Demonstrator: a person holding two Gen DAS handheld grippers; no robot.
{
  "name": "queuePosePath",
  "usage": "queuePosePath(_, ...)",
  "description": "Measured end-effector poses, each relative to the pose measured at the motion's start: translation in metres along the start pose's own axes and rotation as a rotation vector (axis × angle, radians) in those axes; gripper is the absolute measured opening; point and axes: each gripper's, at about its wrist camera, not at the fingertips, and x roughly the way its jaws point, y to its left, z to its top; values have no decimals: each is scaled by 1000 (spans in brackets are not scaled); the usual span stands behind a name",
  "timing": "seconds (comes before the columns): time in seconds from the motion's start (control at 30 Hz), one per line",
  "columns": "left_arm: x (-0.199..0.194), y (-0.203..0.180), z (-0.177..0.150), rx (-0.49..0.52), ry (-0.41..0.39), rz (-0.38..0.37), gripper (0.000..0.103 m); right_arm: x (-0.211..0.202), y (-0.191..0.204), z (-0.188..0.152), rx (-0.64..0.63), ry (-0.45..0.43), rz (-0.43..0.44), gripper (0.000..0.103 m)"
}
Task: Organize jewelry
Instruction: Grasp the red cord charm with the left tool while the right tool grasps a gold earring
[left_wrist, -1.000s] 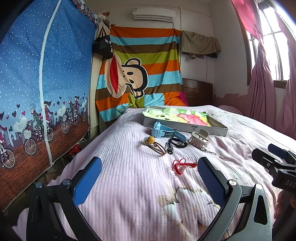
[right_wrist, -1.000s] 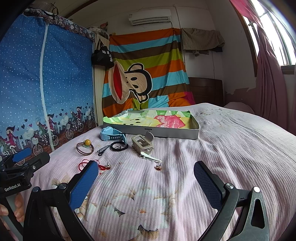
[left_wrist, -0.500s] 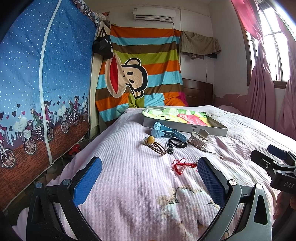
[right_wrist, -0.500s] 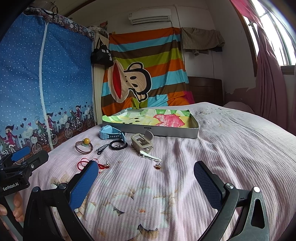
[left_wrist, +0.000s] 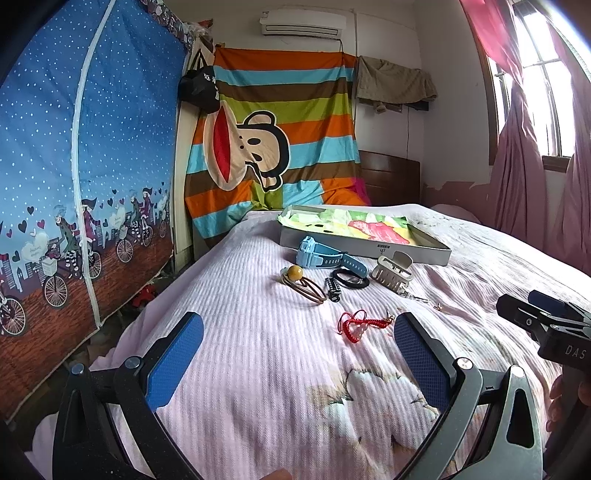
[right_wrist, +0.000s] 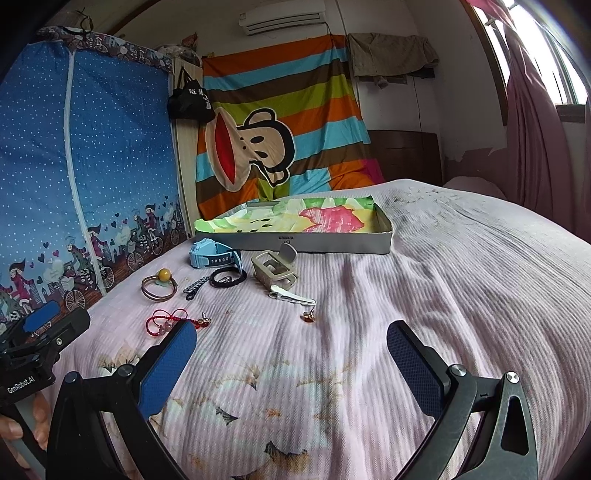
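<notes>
Left gripper (left_wrist: 295, 354) and right gripper (right_wrist: 291, 354) both low over the pink bedspread (right_wrist: 461, 295), jaws spread wide, nothing held, aimed at the headboard end. Nearest: red cord bracelet (left_wrist: 354, 325), long axis left-right, just ahead of the left gripper. Beyond it a brown bangle (left_wrist: 308, 286), blue watch (left_wrist: 319, 254), beige claw clip (left_wrist: 391, 271). Farthest: open gray tray (right_wrist: 332, 245). Only the right wrist view clearly shows the silver hair clip (right_wrist: 291, 295) and the small earring (right_wrist: 308, 315).

We see a pink ribbed bedspread (left_wrist: 258, 350) beneath white walls, a striped cartoon-monkey cloth (left_wrist: 273, 140) hanging ahead, a blue dotted fabric wardrobe (left_wrist: 85, 166) left, and a bright daylit window with pink curtains (left_wrist: 524, 155) right.
</notes>
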Motion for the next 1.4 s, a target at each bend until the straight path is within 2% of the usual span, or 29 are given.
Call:
queuePosePath(0.3, 14, 6, 11, -16, 43, -39, 101, 15, -10, 15, -15, 93, 38, 103)
queuePosePath(0.47, 29, -1, 16, 19, 82, -75, 101, 33, -16, 37, -37, 151, 122, 103)
queuePosePath(0.53, 36, -3, 16, 24, 107, -107, 101, 42, -18, 44, -80, 163, 146, 99)
queuePosePath(0.6, 44, -6, 14, 30, 135, -134, 99, 51, -20, 48, -139, 168, 151, 86)
queuePosePath(0.63, 49, -8, 14, 36, 151, -146, 98, 56, -22, 48, -162, 169, 152, 83)
queuePosePath(0.7, 57, -12, 12, 53, 175, -161, 92, 64, -28, 47, -184, 182, 156, 72)
queuePosePath(0.87, 77, -20, 9, 68, 233, -195, 76, 88, -36, 39, -119, 249, 198, 53)
queuePosePath(0.93, 83, -23, 7, 71, 256, -202, 68, 95, -33, 36, -134, 271, 209, 51)
queuePosePath(1.0, 90, -25, 2, 82, 285, -206, 55, 102, -28, 31, -152, 294, 216, 45)
queuePosePath(1.17, 100, -27, -4, 102, 308, -196, 43, 121, -25, 26, -159, 334, 201, 39)
queuePosePath(1.3, 105, -26, -7, 94, 326, -191, 23, 137, -28, 21, -128, 383, 192, 30)
queuePosePath(1.4, 107, -28, -6, 95, 339, -188, 13, 142, -32, 19, -100, 407, 202, 24)
